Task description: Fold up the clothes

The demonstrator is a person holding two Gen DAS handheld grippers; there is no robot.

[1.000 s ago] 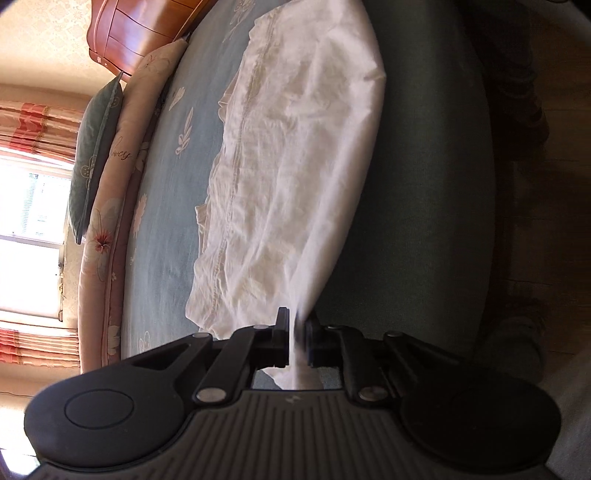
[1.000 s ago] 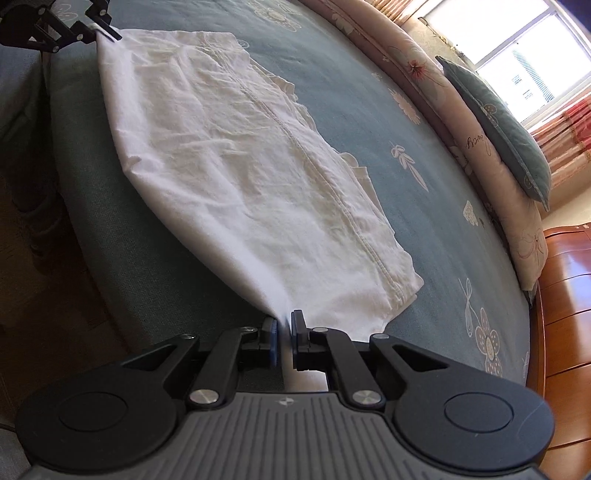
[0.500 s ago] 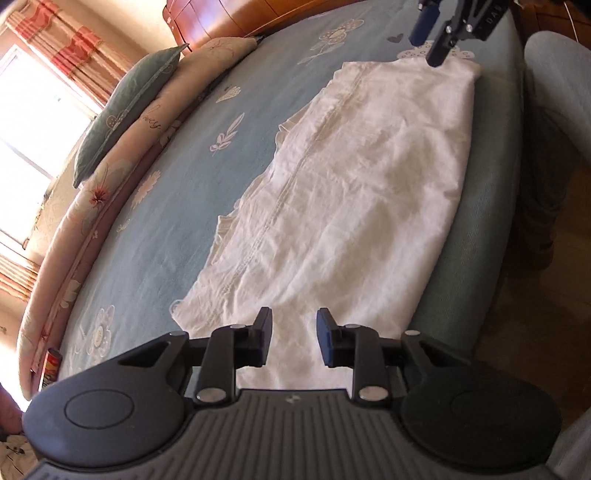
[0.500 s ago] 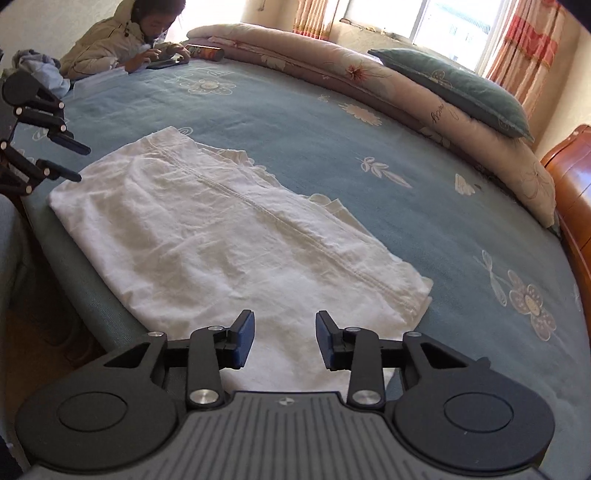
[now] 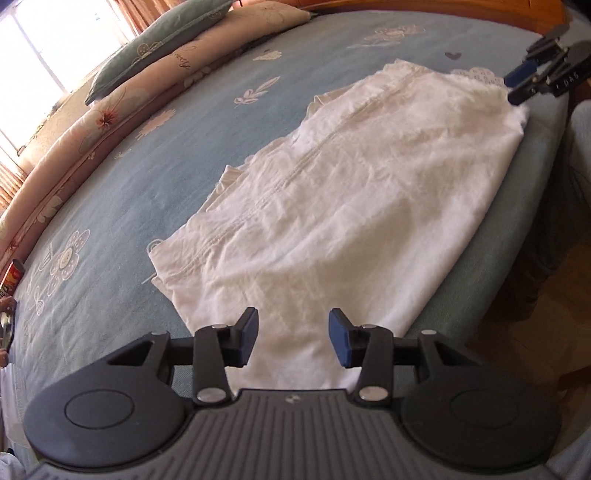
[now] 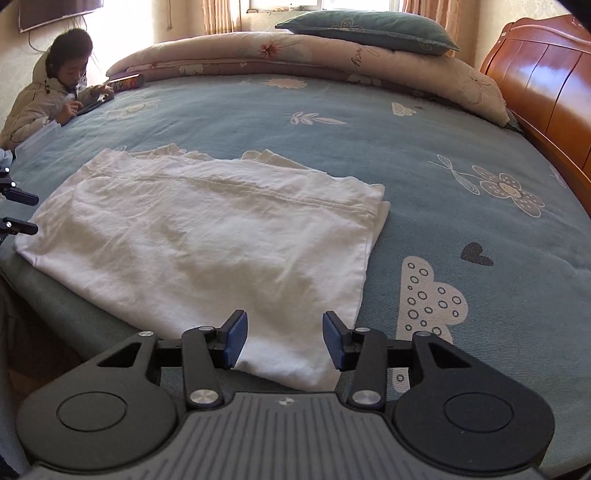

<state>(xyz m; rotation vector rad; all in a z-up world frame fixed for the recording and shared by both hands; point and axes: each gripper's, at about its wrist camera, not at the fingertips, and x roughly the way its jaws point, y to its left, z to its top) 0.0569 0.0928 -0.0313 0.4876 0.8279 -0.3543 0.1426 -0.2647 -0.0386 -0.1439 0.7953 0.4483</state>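
Observation:
A white garment (image 5: 332,192) (image 6: 207,236) lies folded flat along the near edge of a blue bed. My left gripper (image 5: 293,338) hovers over one end of it, jaws opening, nothing pinched between the pads. At the opposite end my right gripper (image 6: 284,339) hangs over the garment's near corner, jaws also opening and free of the cloth. Each gripper shows in the other's view: the right gripper (image 5: 532,79) at the top right, the left gripper (image 6: 18,214) at the left edge.
The blue bedspread (image 6: 369,147) has flower prints. A rolled floral quilt (image 6: 332,59) and a green pillow (image 6: 369,27) lie along the far side. A wooden headboard (image 6: 546,85) stands at the right. A person (image 6: 55,85) sits at the bed's far left corner.
Both grippers let go of the garment's ends and opened. The cloth dropped flat onto the bed. Both wrists rolled upright and drew back a little.

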